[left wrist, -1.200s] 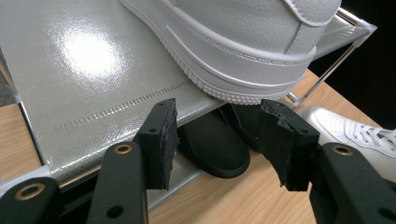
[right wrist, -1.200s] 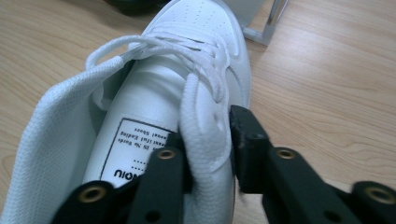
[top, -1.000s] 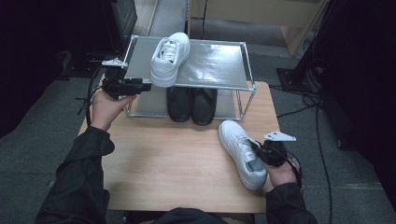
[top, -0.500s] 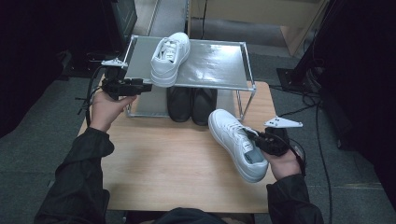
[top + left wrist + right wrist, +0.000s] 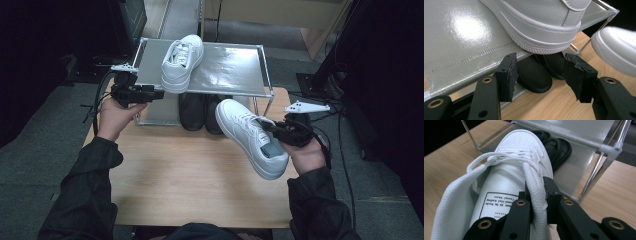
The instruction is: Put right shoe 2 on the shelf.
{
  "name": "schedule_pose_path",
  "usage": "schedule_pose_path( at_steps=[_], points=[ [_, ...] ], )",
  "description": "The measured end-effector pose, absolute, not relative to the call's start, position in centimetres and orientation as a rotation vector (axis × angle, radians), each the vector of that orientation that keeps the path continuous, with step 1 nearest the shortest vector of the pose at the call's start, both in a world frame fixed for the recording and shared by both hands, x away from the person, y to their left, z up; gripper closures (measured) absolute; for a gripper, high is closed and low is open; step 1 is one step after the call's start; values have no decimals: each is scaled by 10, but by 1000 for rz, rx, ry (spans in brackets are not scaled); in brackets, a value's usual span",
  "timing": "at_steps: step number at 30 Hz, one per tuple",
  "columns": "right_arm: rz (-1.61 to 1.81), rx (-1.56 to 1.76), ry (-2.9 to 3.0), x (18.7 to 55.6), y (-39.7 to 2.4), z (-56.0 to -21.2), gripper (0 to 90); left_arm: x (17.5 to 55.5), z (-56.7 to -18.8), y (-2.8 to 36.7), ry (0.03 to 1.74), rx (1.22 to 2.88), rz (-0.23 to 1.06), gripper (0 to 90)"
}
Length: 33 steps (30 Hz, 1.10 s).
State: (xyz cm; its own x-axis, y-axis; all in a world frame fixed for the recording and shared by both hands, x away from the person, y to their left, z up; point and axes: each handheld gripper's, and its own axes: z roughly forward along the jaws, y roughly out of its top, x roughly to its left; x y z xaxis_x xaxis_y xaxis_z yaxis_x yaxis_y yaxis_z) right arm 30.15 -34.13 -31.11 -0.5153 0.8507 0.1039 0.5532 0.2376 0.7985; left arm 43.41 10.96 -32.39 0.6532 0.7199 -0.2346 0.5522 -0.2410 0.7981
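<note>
My right gripper (image 5: 274,128) (image 5: 537,195) is shut on the side collar of a white sneaker (image 5: 250,136) (image 5: 509,182) and holds it above the wooden table (image 5: 190,180), toe pointing toward the rack. A second white sneaker (image 5: 181,61) (image 5: 541,22) rests on the top shelf of a silver shoe rack (image 5: 230,70), its heel hanging over the front edge. My left gripper (image 5: 155,93) (image 5: 539,75) is open at the rack's front left, just below that heel, with nothing between its fingers. A pair of black shoes (image 5: 202,111) (image 5: 536,72) sits on the lower level.
The rack's thin metal legs (image 5: 596,170) stand close to the held sneaker's toe. Bare shelf surface (image 5: 235,60) lies to the right of the resting sneaker. Cables (image 5: 345,145) trail off the table's right side. Dark floor surrounds the table.
My right gripper has lifted the white sneaker off the table and carried it forward and left toward the rack. The left gripper has stayed put.
</note>
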Motion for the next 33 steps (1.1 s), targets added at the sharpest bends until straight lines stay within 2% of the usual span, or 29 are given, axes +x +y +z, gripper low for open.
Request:
schedule_pose_path(
  at_steps=[7,15,22,25,30,33],
  points=[
    [1139,1253,2197,323,-334,-279,841,434,-323,112,1003,1914,224,449],
    [1158,1248,2224,328,-336,-267,842,436,-325,113,1006,1917,229,453],
    [1227,1258,2183,329,-342,-250,841,440,-323,121,1023,1868,247,554],
    [1210,1244,2167,339,-340,-241,841,448,-321,124,1042,1919,293,603],
    [1207,1262,2145,355,-336,-238,841,467,-317,128,1062,1904,321,628],
    [1182,1276,2117,375,-331,-236,841,481,-328,127,1087,1900,329,641]
  ],
)
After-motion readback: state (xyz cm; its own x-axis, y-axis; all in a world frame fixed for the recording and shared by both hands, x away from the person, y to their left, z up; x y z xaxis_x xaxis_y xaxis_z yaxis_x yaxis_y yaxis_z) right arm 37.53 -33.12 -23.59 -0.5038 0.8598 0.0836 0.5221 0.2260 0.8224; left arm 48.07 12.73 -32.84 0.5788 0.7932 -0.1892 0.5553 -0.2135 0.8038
